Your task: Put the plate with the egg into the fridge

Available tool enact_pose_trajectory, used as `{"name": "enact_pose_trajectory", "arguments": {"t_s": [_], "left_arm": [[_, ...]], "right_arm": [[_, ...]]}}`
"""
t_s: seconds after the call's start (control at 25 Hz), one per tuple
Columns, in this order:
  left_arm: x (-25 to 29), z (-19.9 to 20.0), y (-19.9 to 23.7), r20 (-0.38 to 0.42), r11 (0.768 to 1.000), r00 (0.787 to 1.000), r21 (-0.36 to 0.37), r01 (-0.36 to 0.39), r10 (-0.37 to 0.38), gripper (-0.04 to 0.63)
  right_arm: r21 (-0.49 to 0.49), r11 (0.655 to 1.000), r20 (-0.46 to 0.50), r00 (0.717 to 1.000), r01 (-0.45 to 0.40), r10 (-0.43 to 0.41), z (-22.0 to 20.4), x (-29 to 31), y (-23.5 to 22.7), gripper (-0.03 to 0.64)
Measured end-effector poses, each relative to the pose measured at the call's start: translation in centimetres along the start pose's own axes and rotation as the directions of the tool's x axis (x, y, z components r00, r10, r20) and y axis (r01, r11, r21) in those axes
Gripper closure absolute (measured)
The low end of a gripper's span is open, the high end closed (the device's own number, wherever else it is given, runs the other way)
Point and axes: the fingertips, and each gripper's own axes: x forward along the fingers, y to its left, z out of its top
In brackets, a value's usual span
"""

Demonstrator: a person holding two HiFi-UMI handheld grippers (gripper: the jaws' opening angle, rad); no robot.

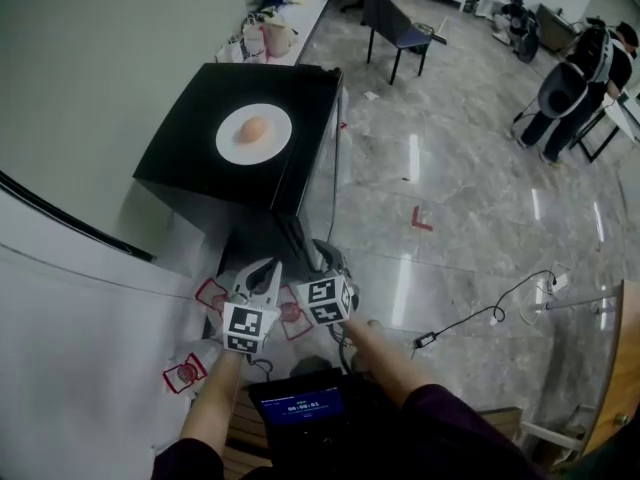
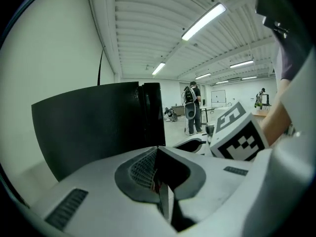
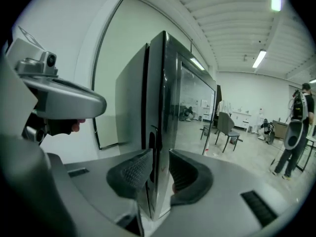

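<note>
Plate point(image 1: 254, 134) with egg point(image 1: 252, 129) at its centre rests on top of the black fridge point(image 1: 180, 163), which stands closed against the wall; both are well apart from the grippers, which sit low at the fridge front. Right gripper point(image 3: 160, 158) is clamped on the edge of the fridge door point(image 3: 163, 98), one pad on each face; left gripper point(image 2: 157, 151) has its jaws drawn together with nothing between them, just beside the right gripper and facing the fridge's dark side; a person point(image 1: 575, 73) stands far off across the floor
</note>
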Motion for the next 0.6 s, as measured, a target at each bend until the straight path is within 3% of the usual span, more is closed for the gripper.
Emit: {"name": "enact_pose_trajectory", "arguments": {"t_s": [0.2, 0.6], "left_arm": [[-0.1, -1.3, 1.0, -0.003, 0.998, 0.998, -0.006, 0.061, -0.061, 0.584], [1.7, -1.8, 0.9, -0.004, 0.991, 0.991, -0.003, 0.133, -0.133, 0.586]], "right_arm": [[0.026, 0.995, -0.012, 0.996, 0.091, -0.091, 0.0, 1.5, -0.4, 0.525], [0.051, 0.989, 0.002, 0.990, 0.139, -0.139, -0.1, 1.5, -0.5, 0.540]]}}
